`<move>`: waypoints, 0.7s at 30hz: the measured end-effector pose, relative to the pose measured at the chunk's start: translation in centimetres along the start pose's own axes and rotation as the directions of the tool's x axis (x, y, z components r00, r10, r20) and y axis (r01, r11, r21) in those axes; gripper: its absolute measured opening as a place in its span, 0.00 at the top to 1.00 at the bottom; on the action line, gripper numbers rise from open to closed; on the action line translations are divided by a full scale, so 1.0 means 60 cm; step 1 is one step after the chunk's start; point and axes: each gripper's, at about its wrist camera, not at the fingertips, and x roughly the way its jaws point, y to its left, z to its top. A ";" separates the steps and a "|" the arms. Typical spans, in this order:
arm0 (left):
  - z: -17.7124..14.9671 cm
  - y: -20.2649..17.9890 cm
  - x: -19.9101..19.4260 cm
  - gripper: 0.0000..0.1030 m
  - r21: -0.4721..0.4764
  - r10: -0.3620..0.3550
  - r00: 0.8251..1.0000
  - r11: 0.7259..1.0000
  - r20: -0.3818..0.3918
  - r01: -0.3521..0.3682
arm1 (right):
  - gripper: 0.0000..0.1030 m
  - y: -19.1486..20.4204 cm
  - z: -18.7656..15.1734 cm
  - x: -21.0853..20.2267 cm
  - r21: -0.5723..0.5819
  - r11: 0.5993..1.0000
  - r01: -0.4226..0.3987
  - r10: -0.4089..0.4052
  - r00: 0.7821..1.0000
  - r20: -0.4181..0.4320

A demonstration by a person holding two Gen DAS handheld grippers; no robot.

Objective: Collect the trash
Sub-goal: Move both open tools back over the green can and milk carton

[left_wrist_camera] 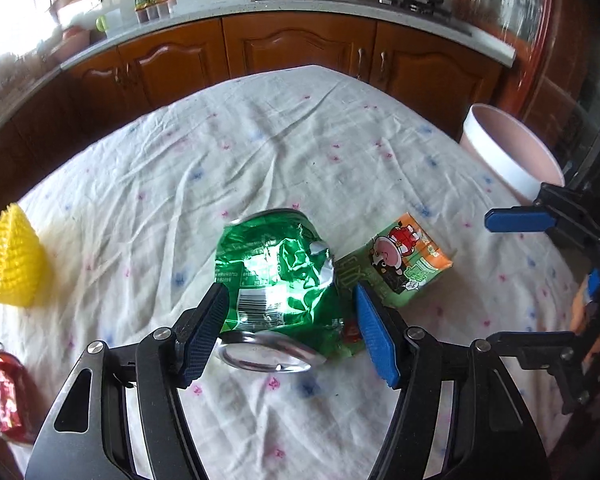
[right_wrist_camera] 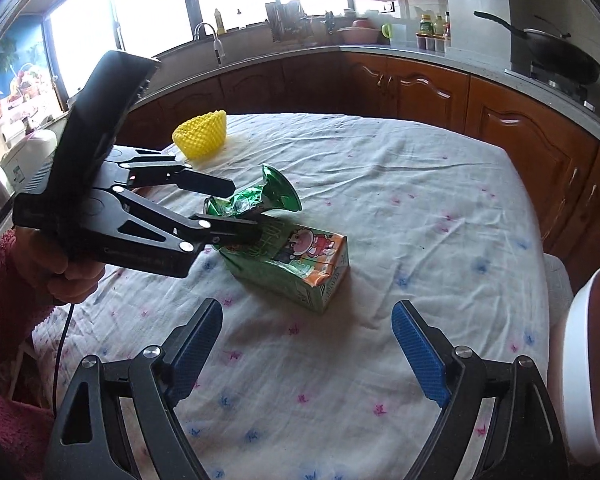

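A crushed green can [left_wrist_camera: 274, 280] lies on the cloth-covered table [left_wrist_camera: 260, 152], between the fingers of my left gripper [left_wrist_camera: 292, 330]. The jaws stand open around it, with a gap on the right side. In the right wrist view the left gripper [right_wrist_camera: 236, 208] reaches over the can [right_wrist_camera: 260, 196]. A green and orange drink carton [left_wrist_camera: 404, 266] lies just right of the can and shows in the right wrist view [right_wrist_camera: 296, 264]. My right gripper [right_wrist_camera: 308, 344] is open and empty above the table, short of the carton. It also shows in the left wrist view [left_wrist_camera: 532, 280].
A pink bin [left_wrist_camera: 508, 152] stands off the table's right edge and shows in the right wrist view [right_wrist_camera: 588, 360]. A yellow foam net [left_wrist_camera: 12, 264] lies at the left, and a red wrapper [left_wrist_camera: 4, 396] at the left edge. Kitchen cabinets stand behind.
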 end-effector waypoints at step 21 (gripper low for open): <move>-0.042 0.092 -0.032 0.38 -0.121 -0.059 0.998 0.991 0.008 0.059 | 0.14 0.018 0.055 0.079 -0.149 0.988 -0.051 0.042 0.997 -0.066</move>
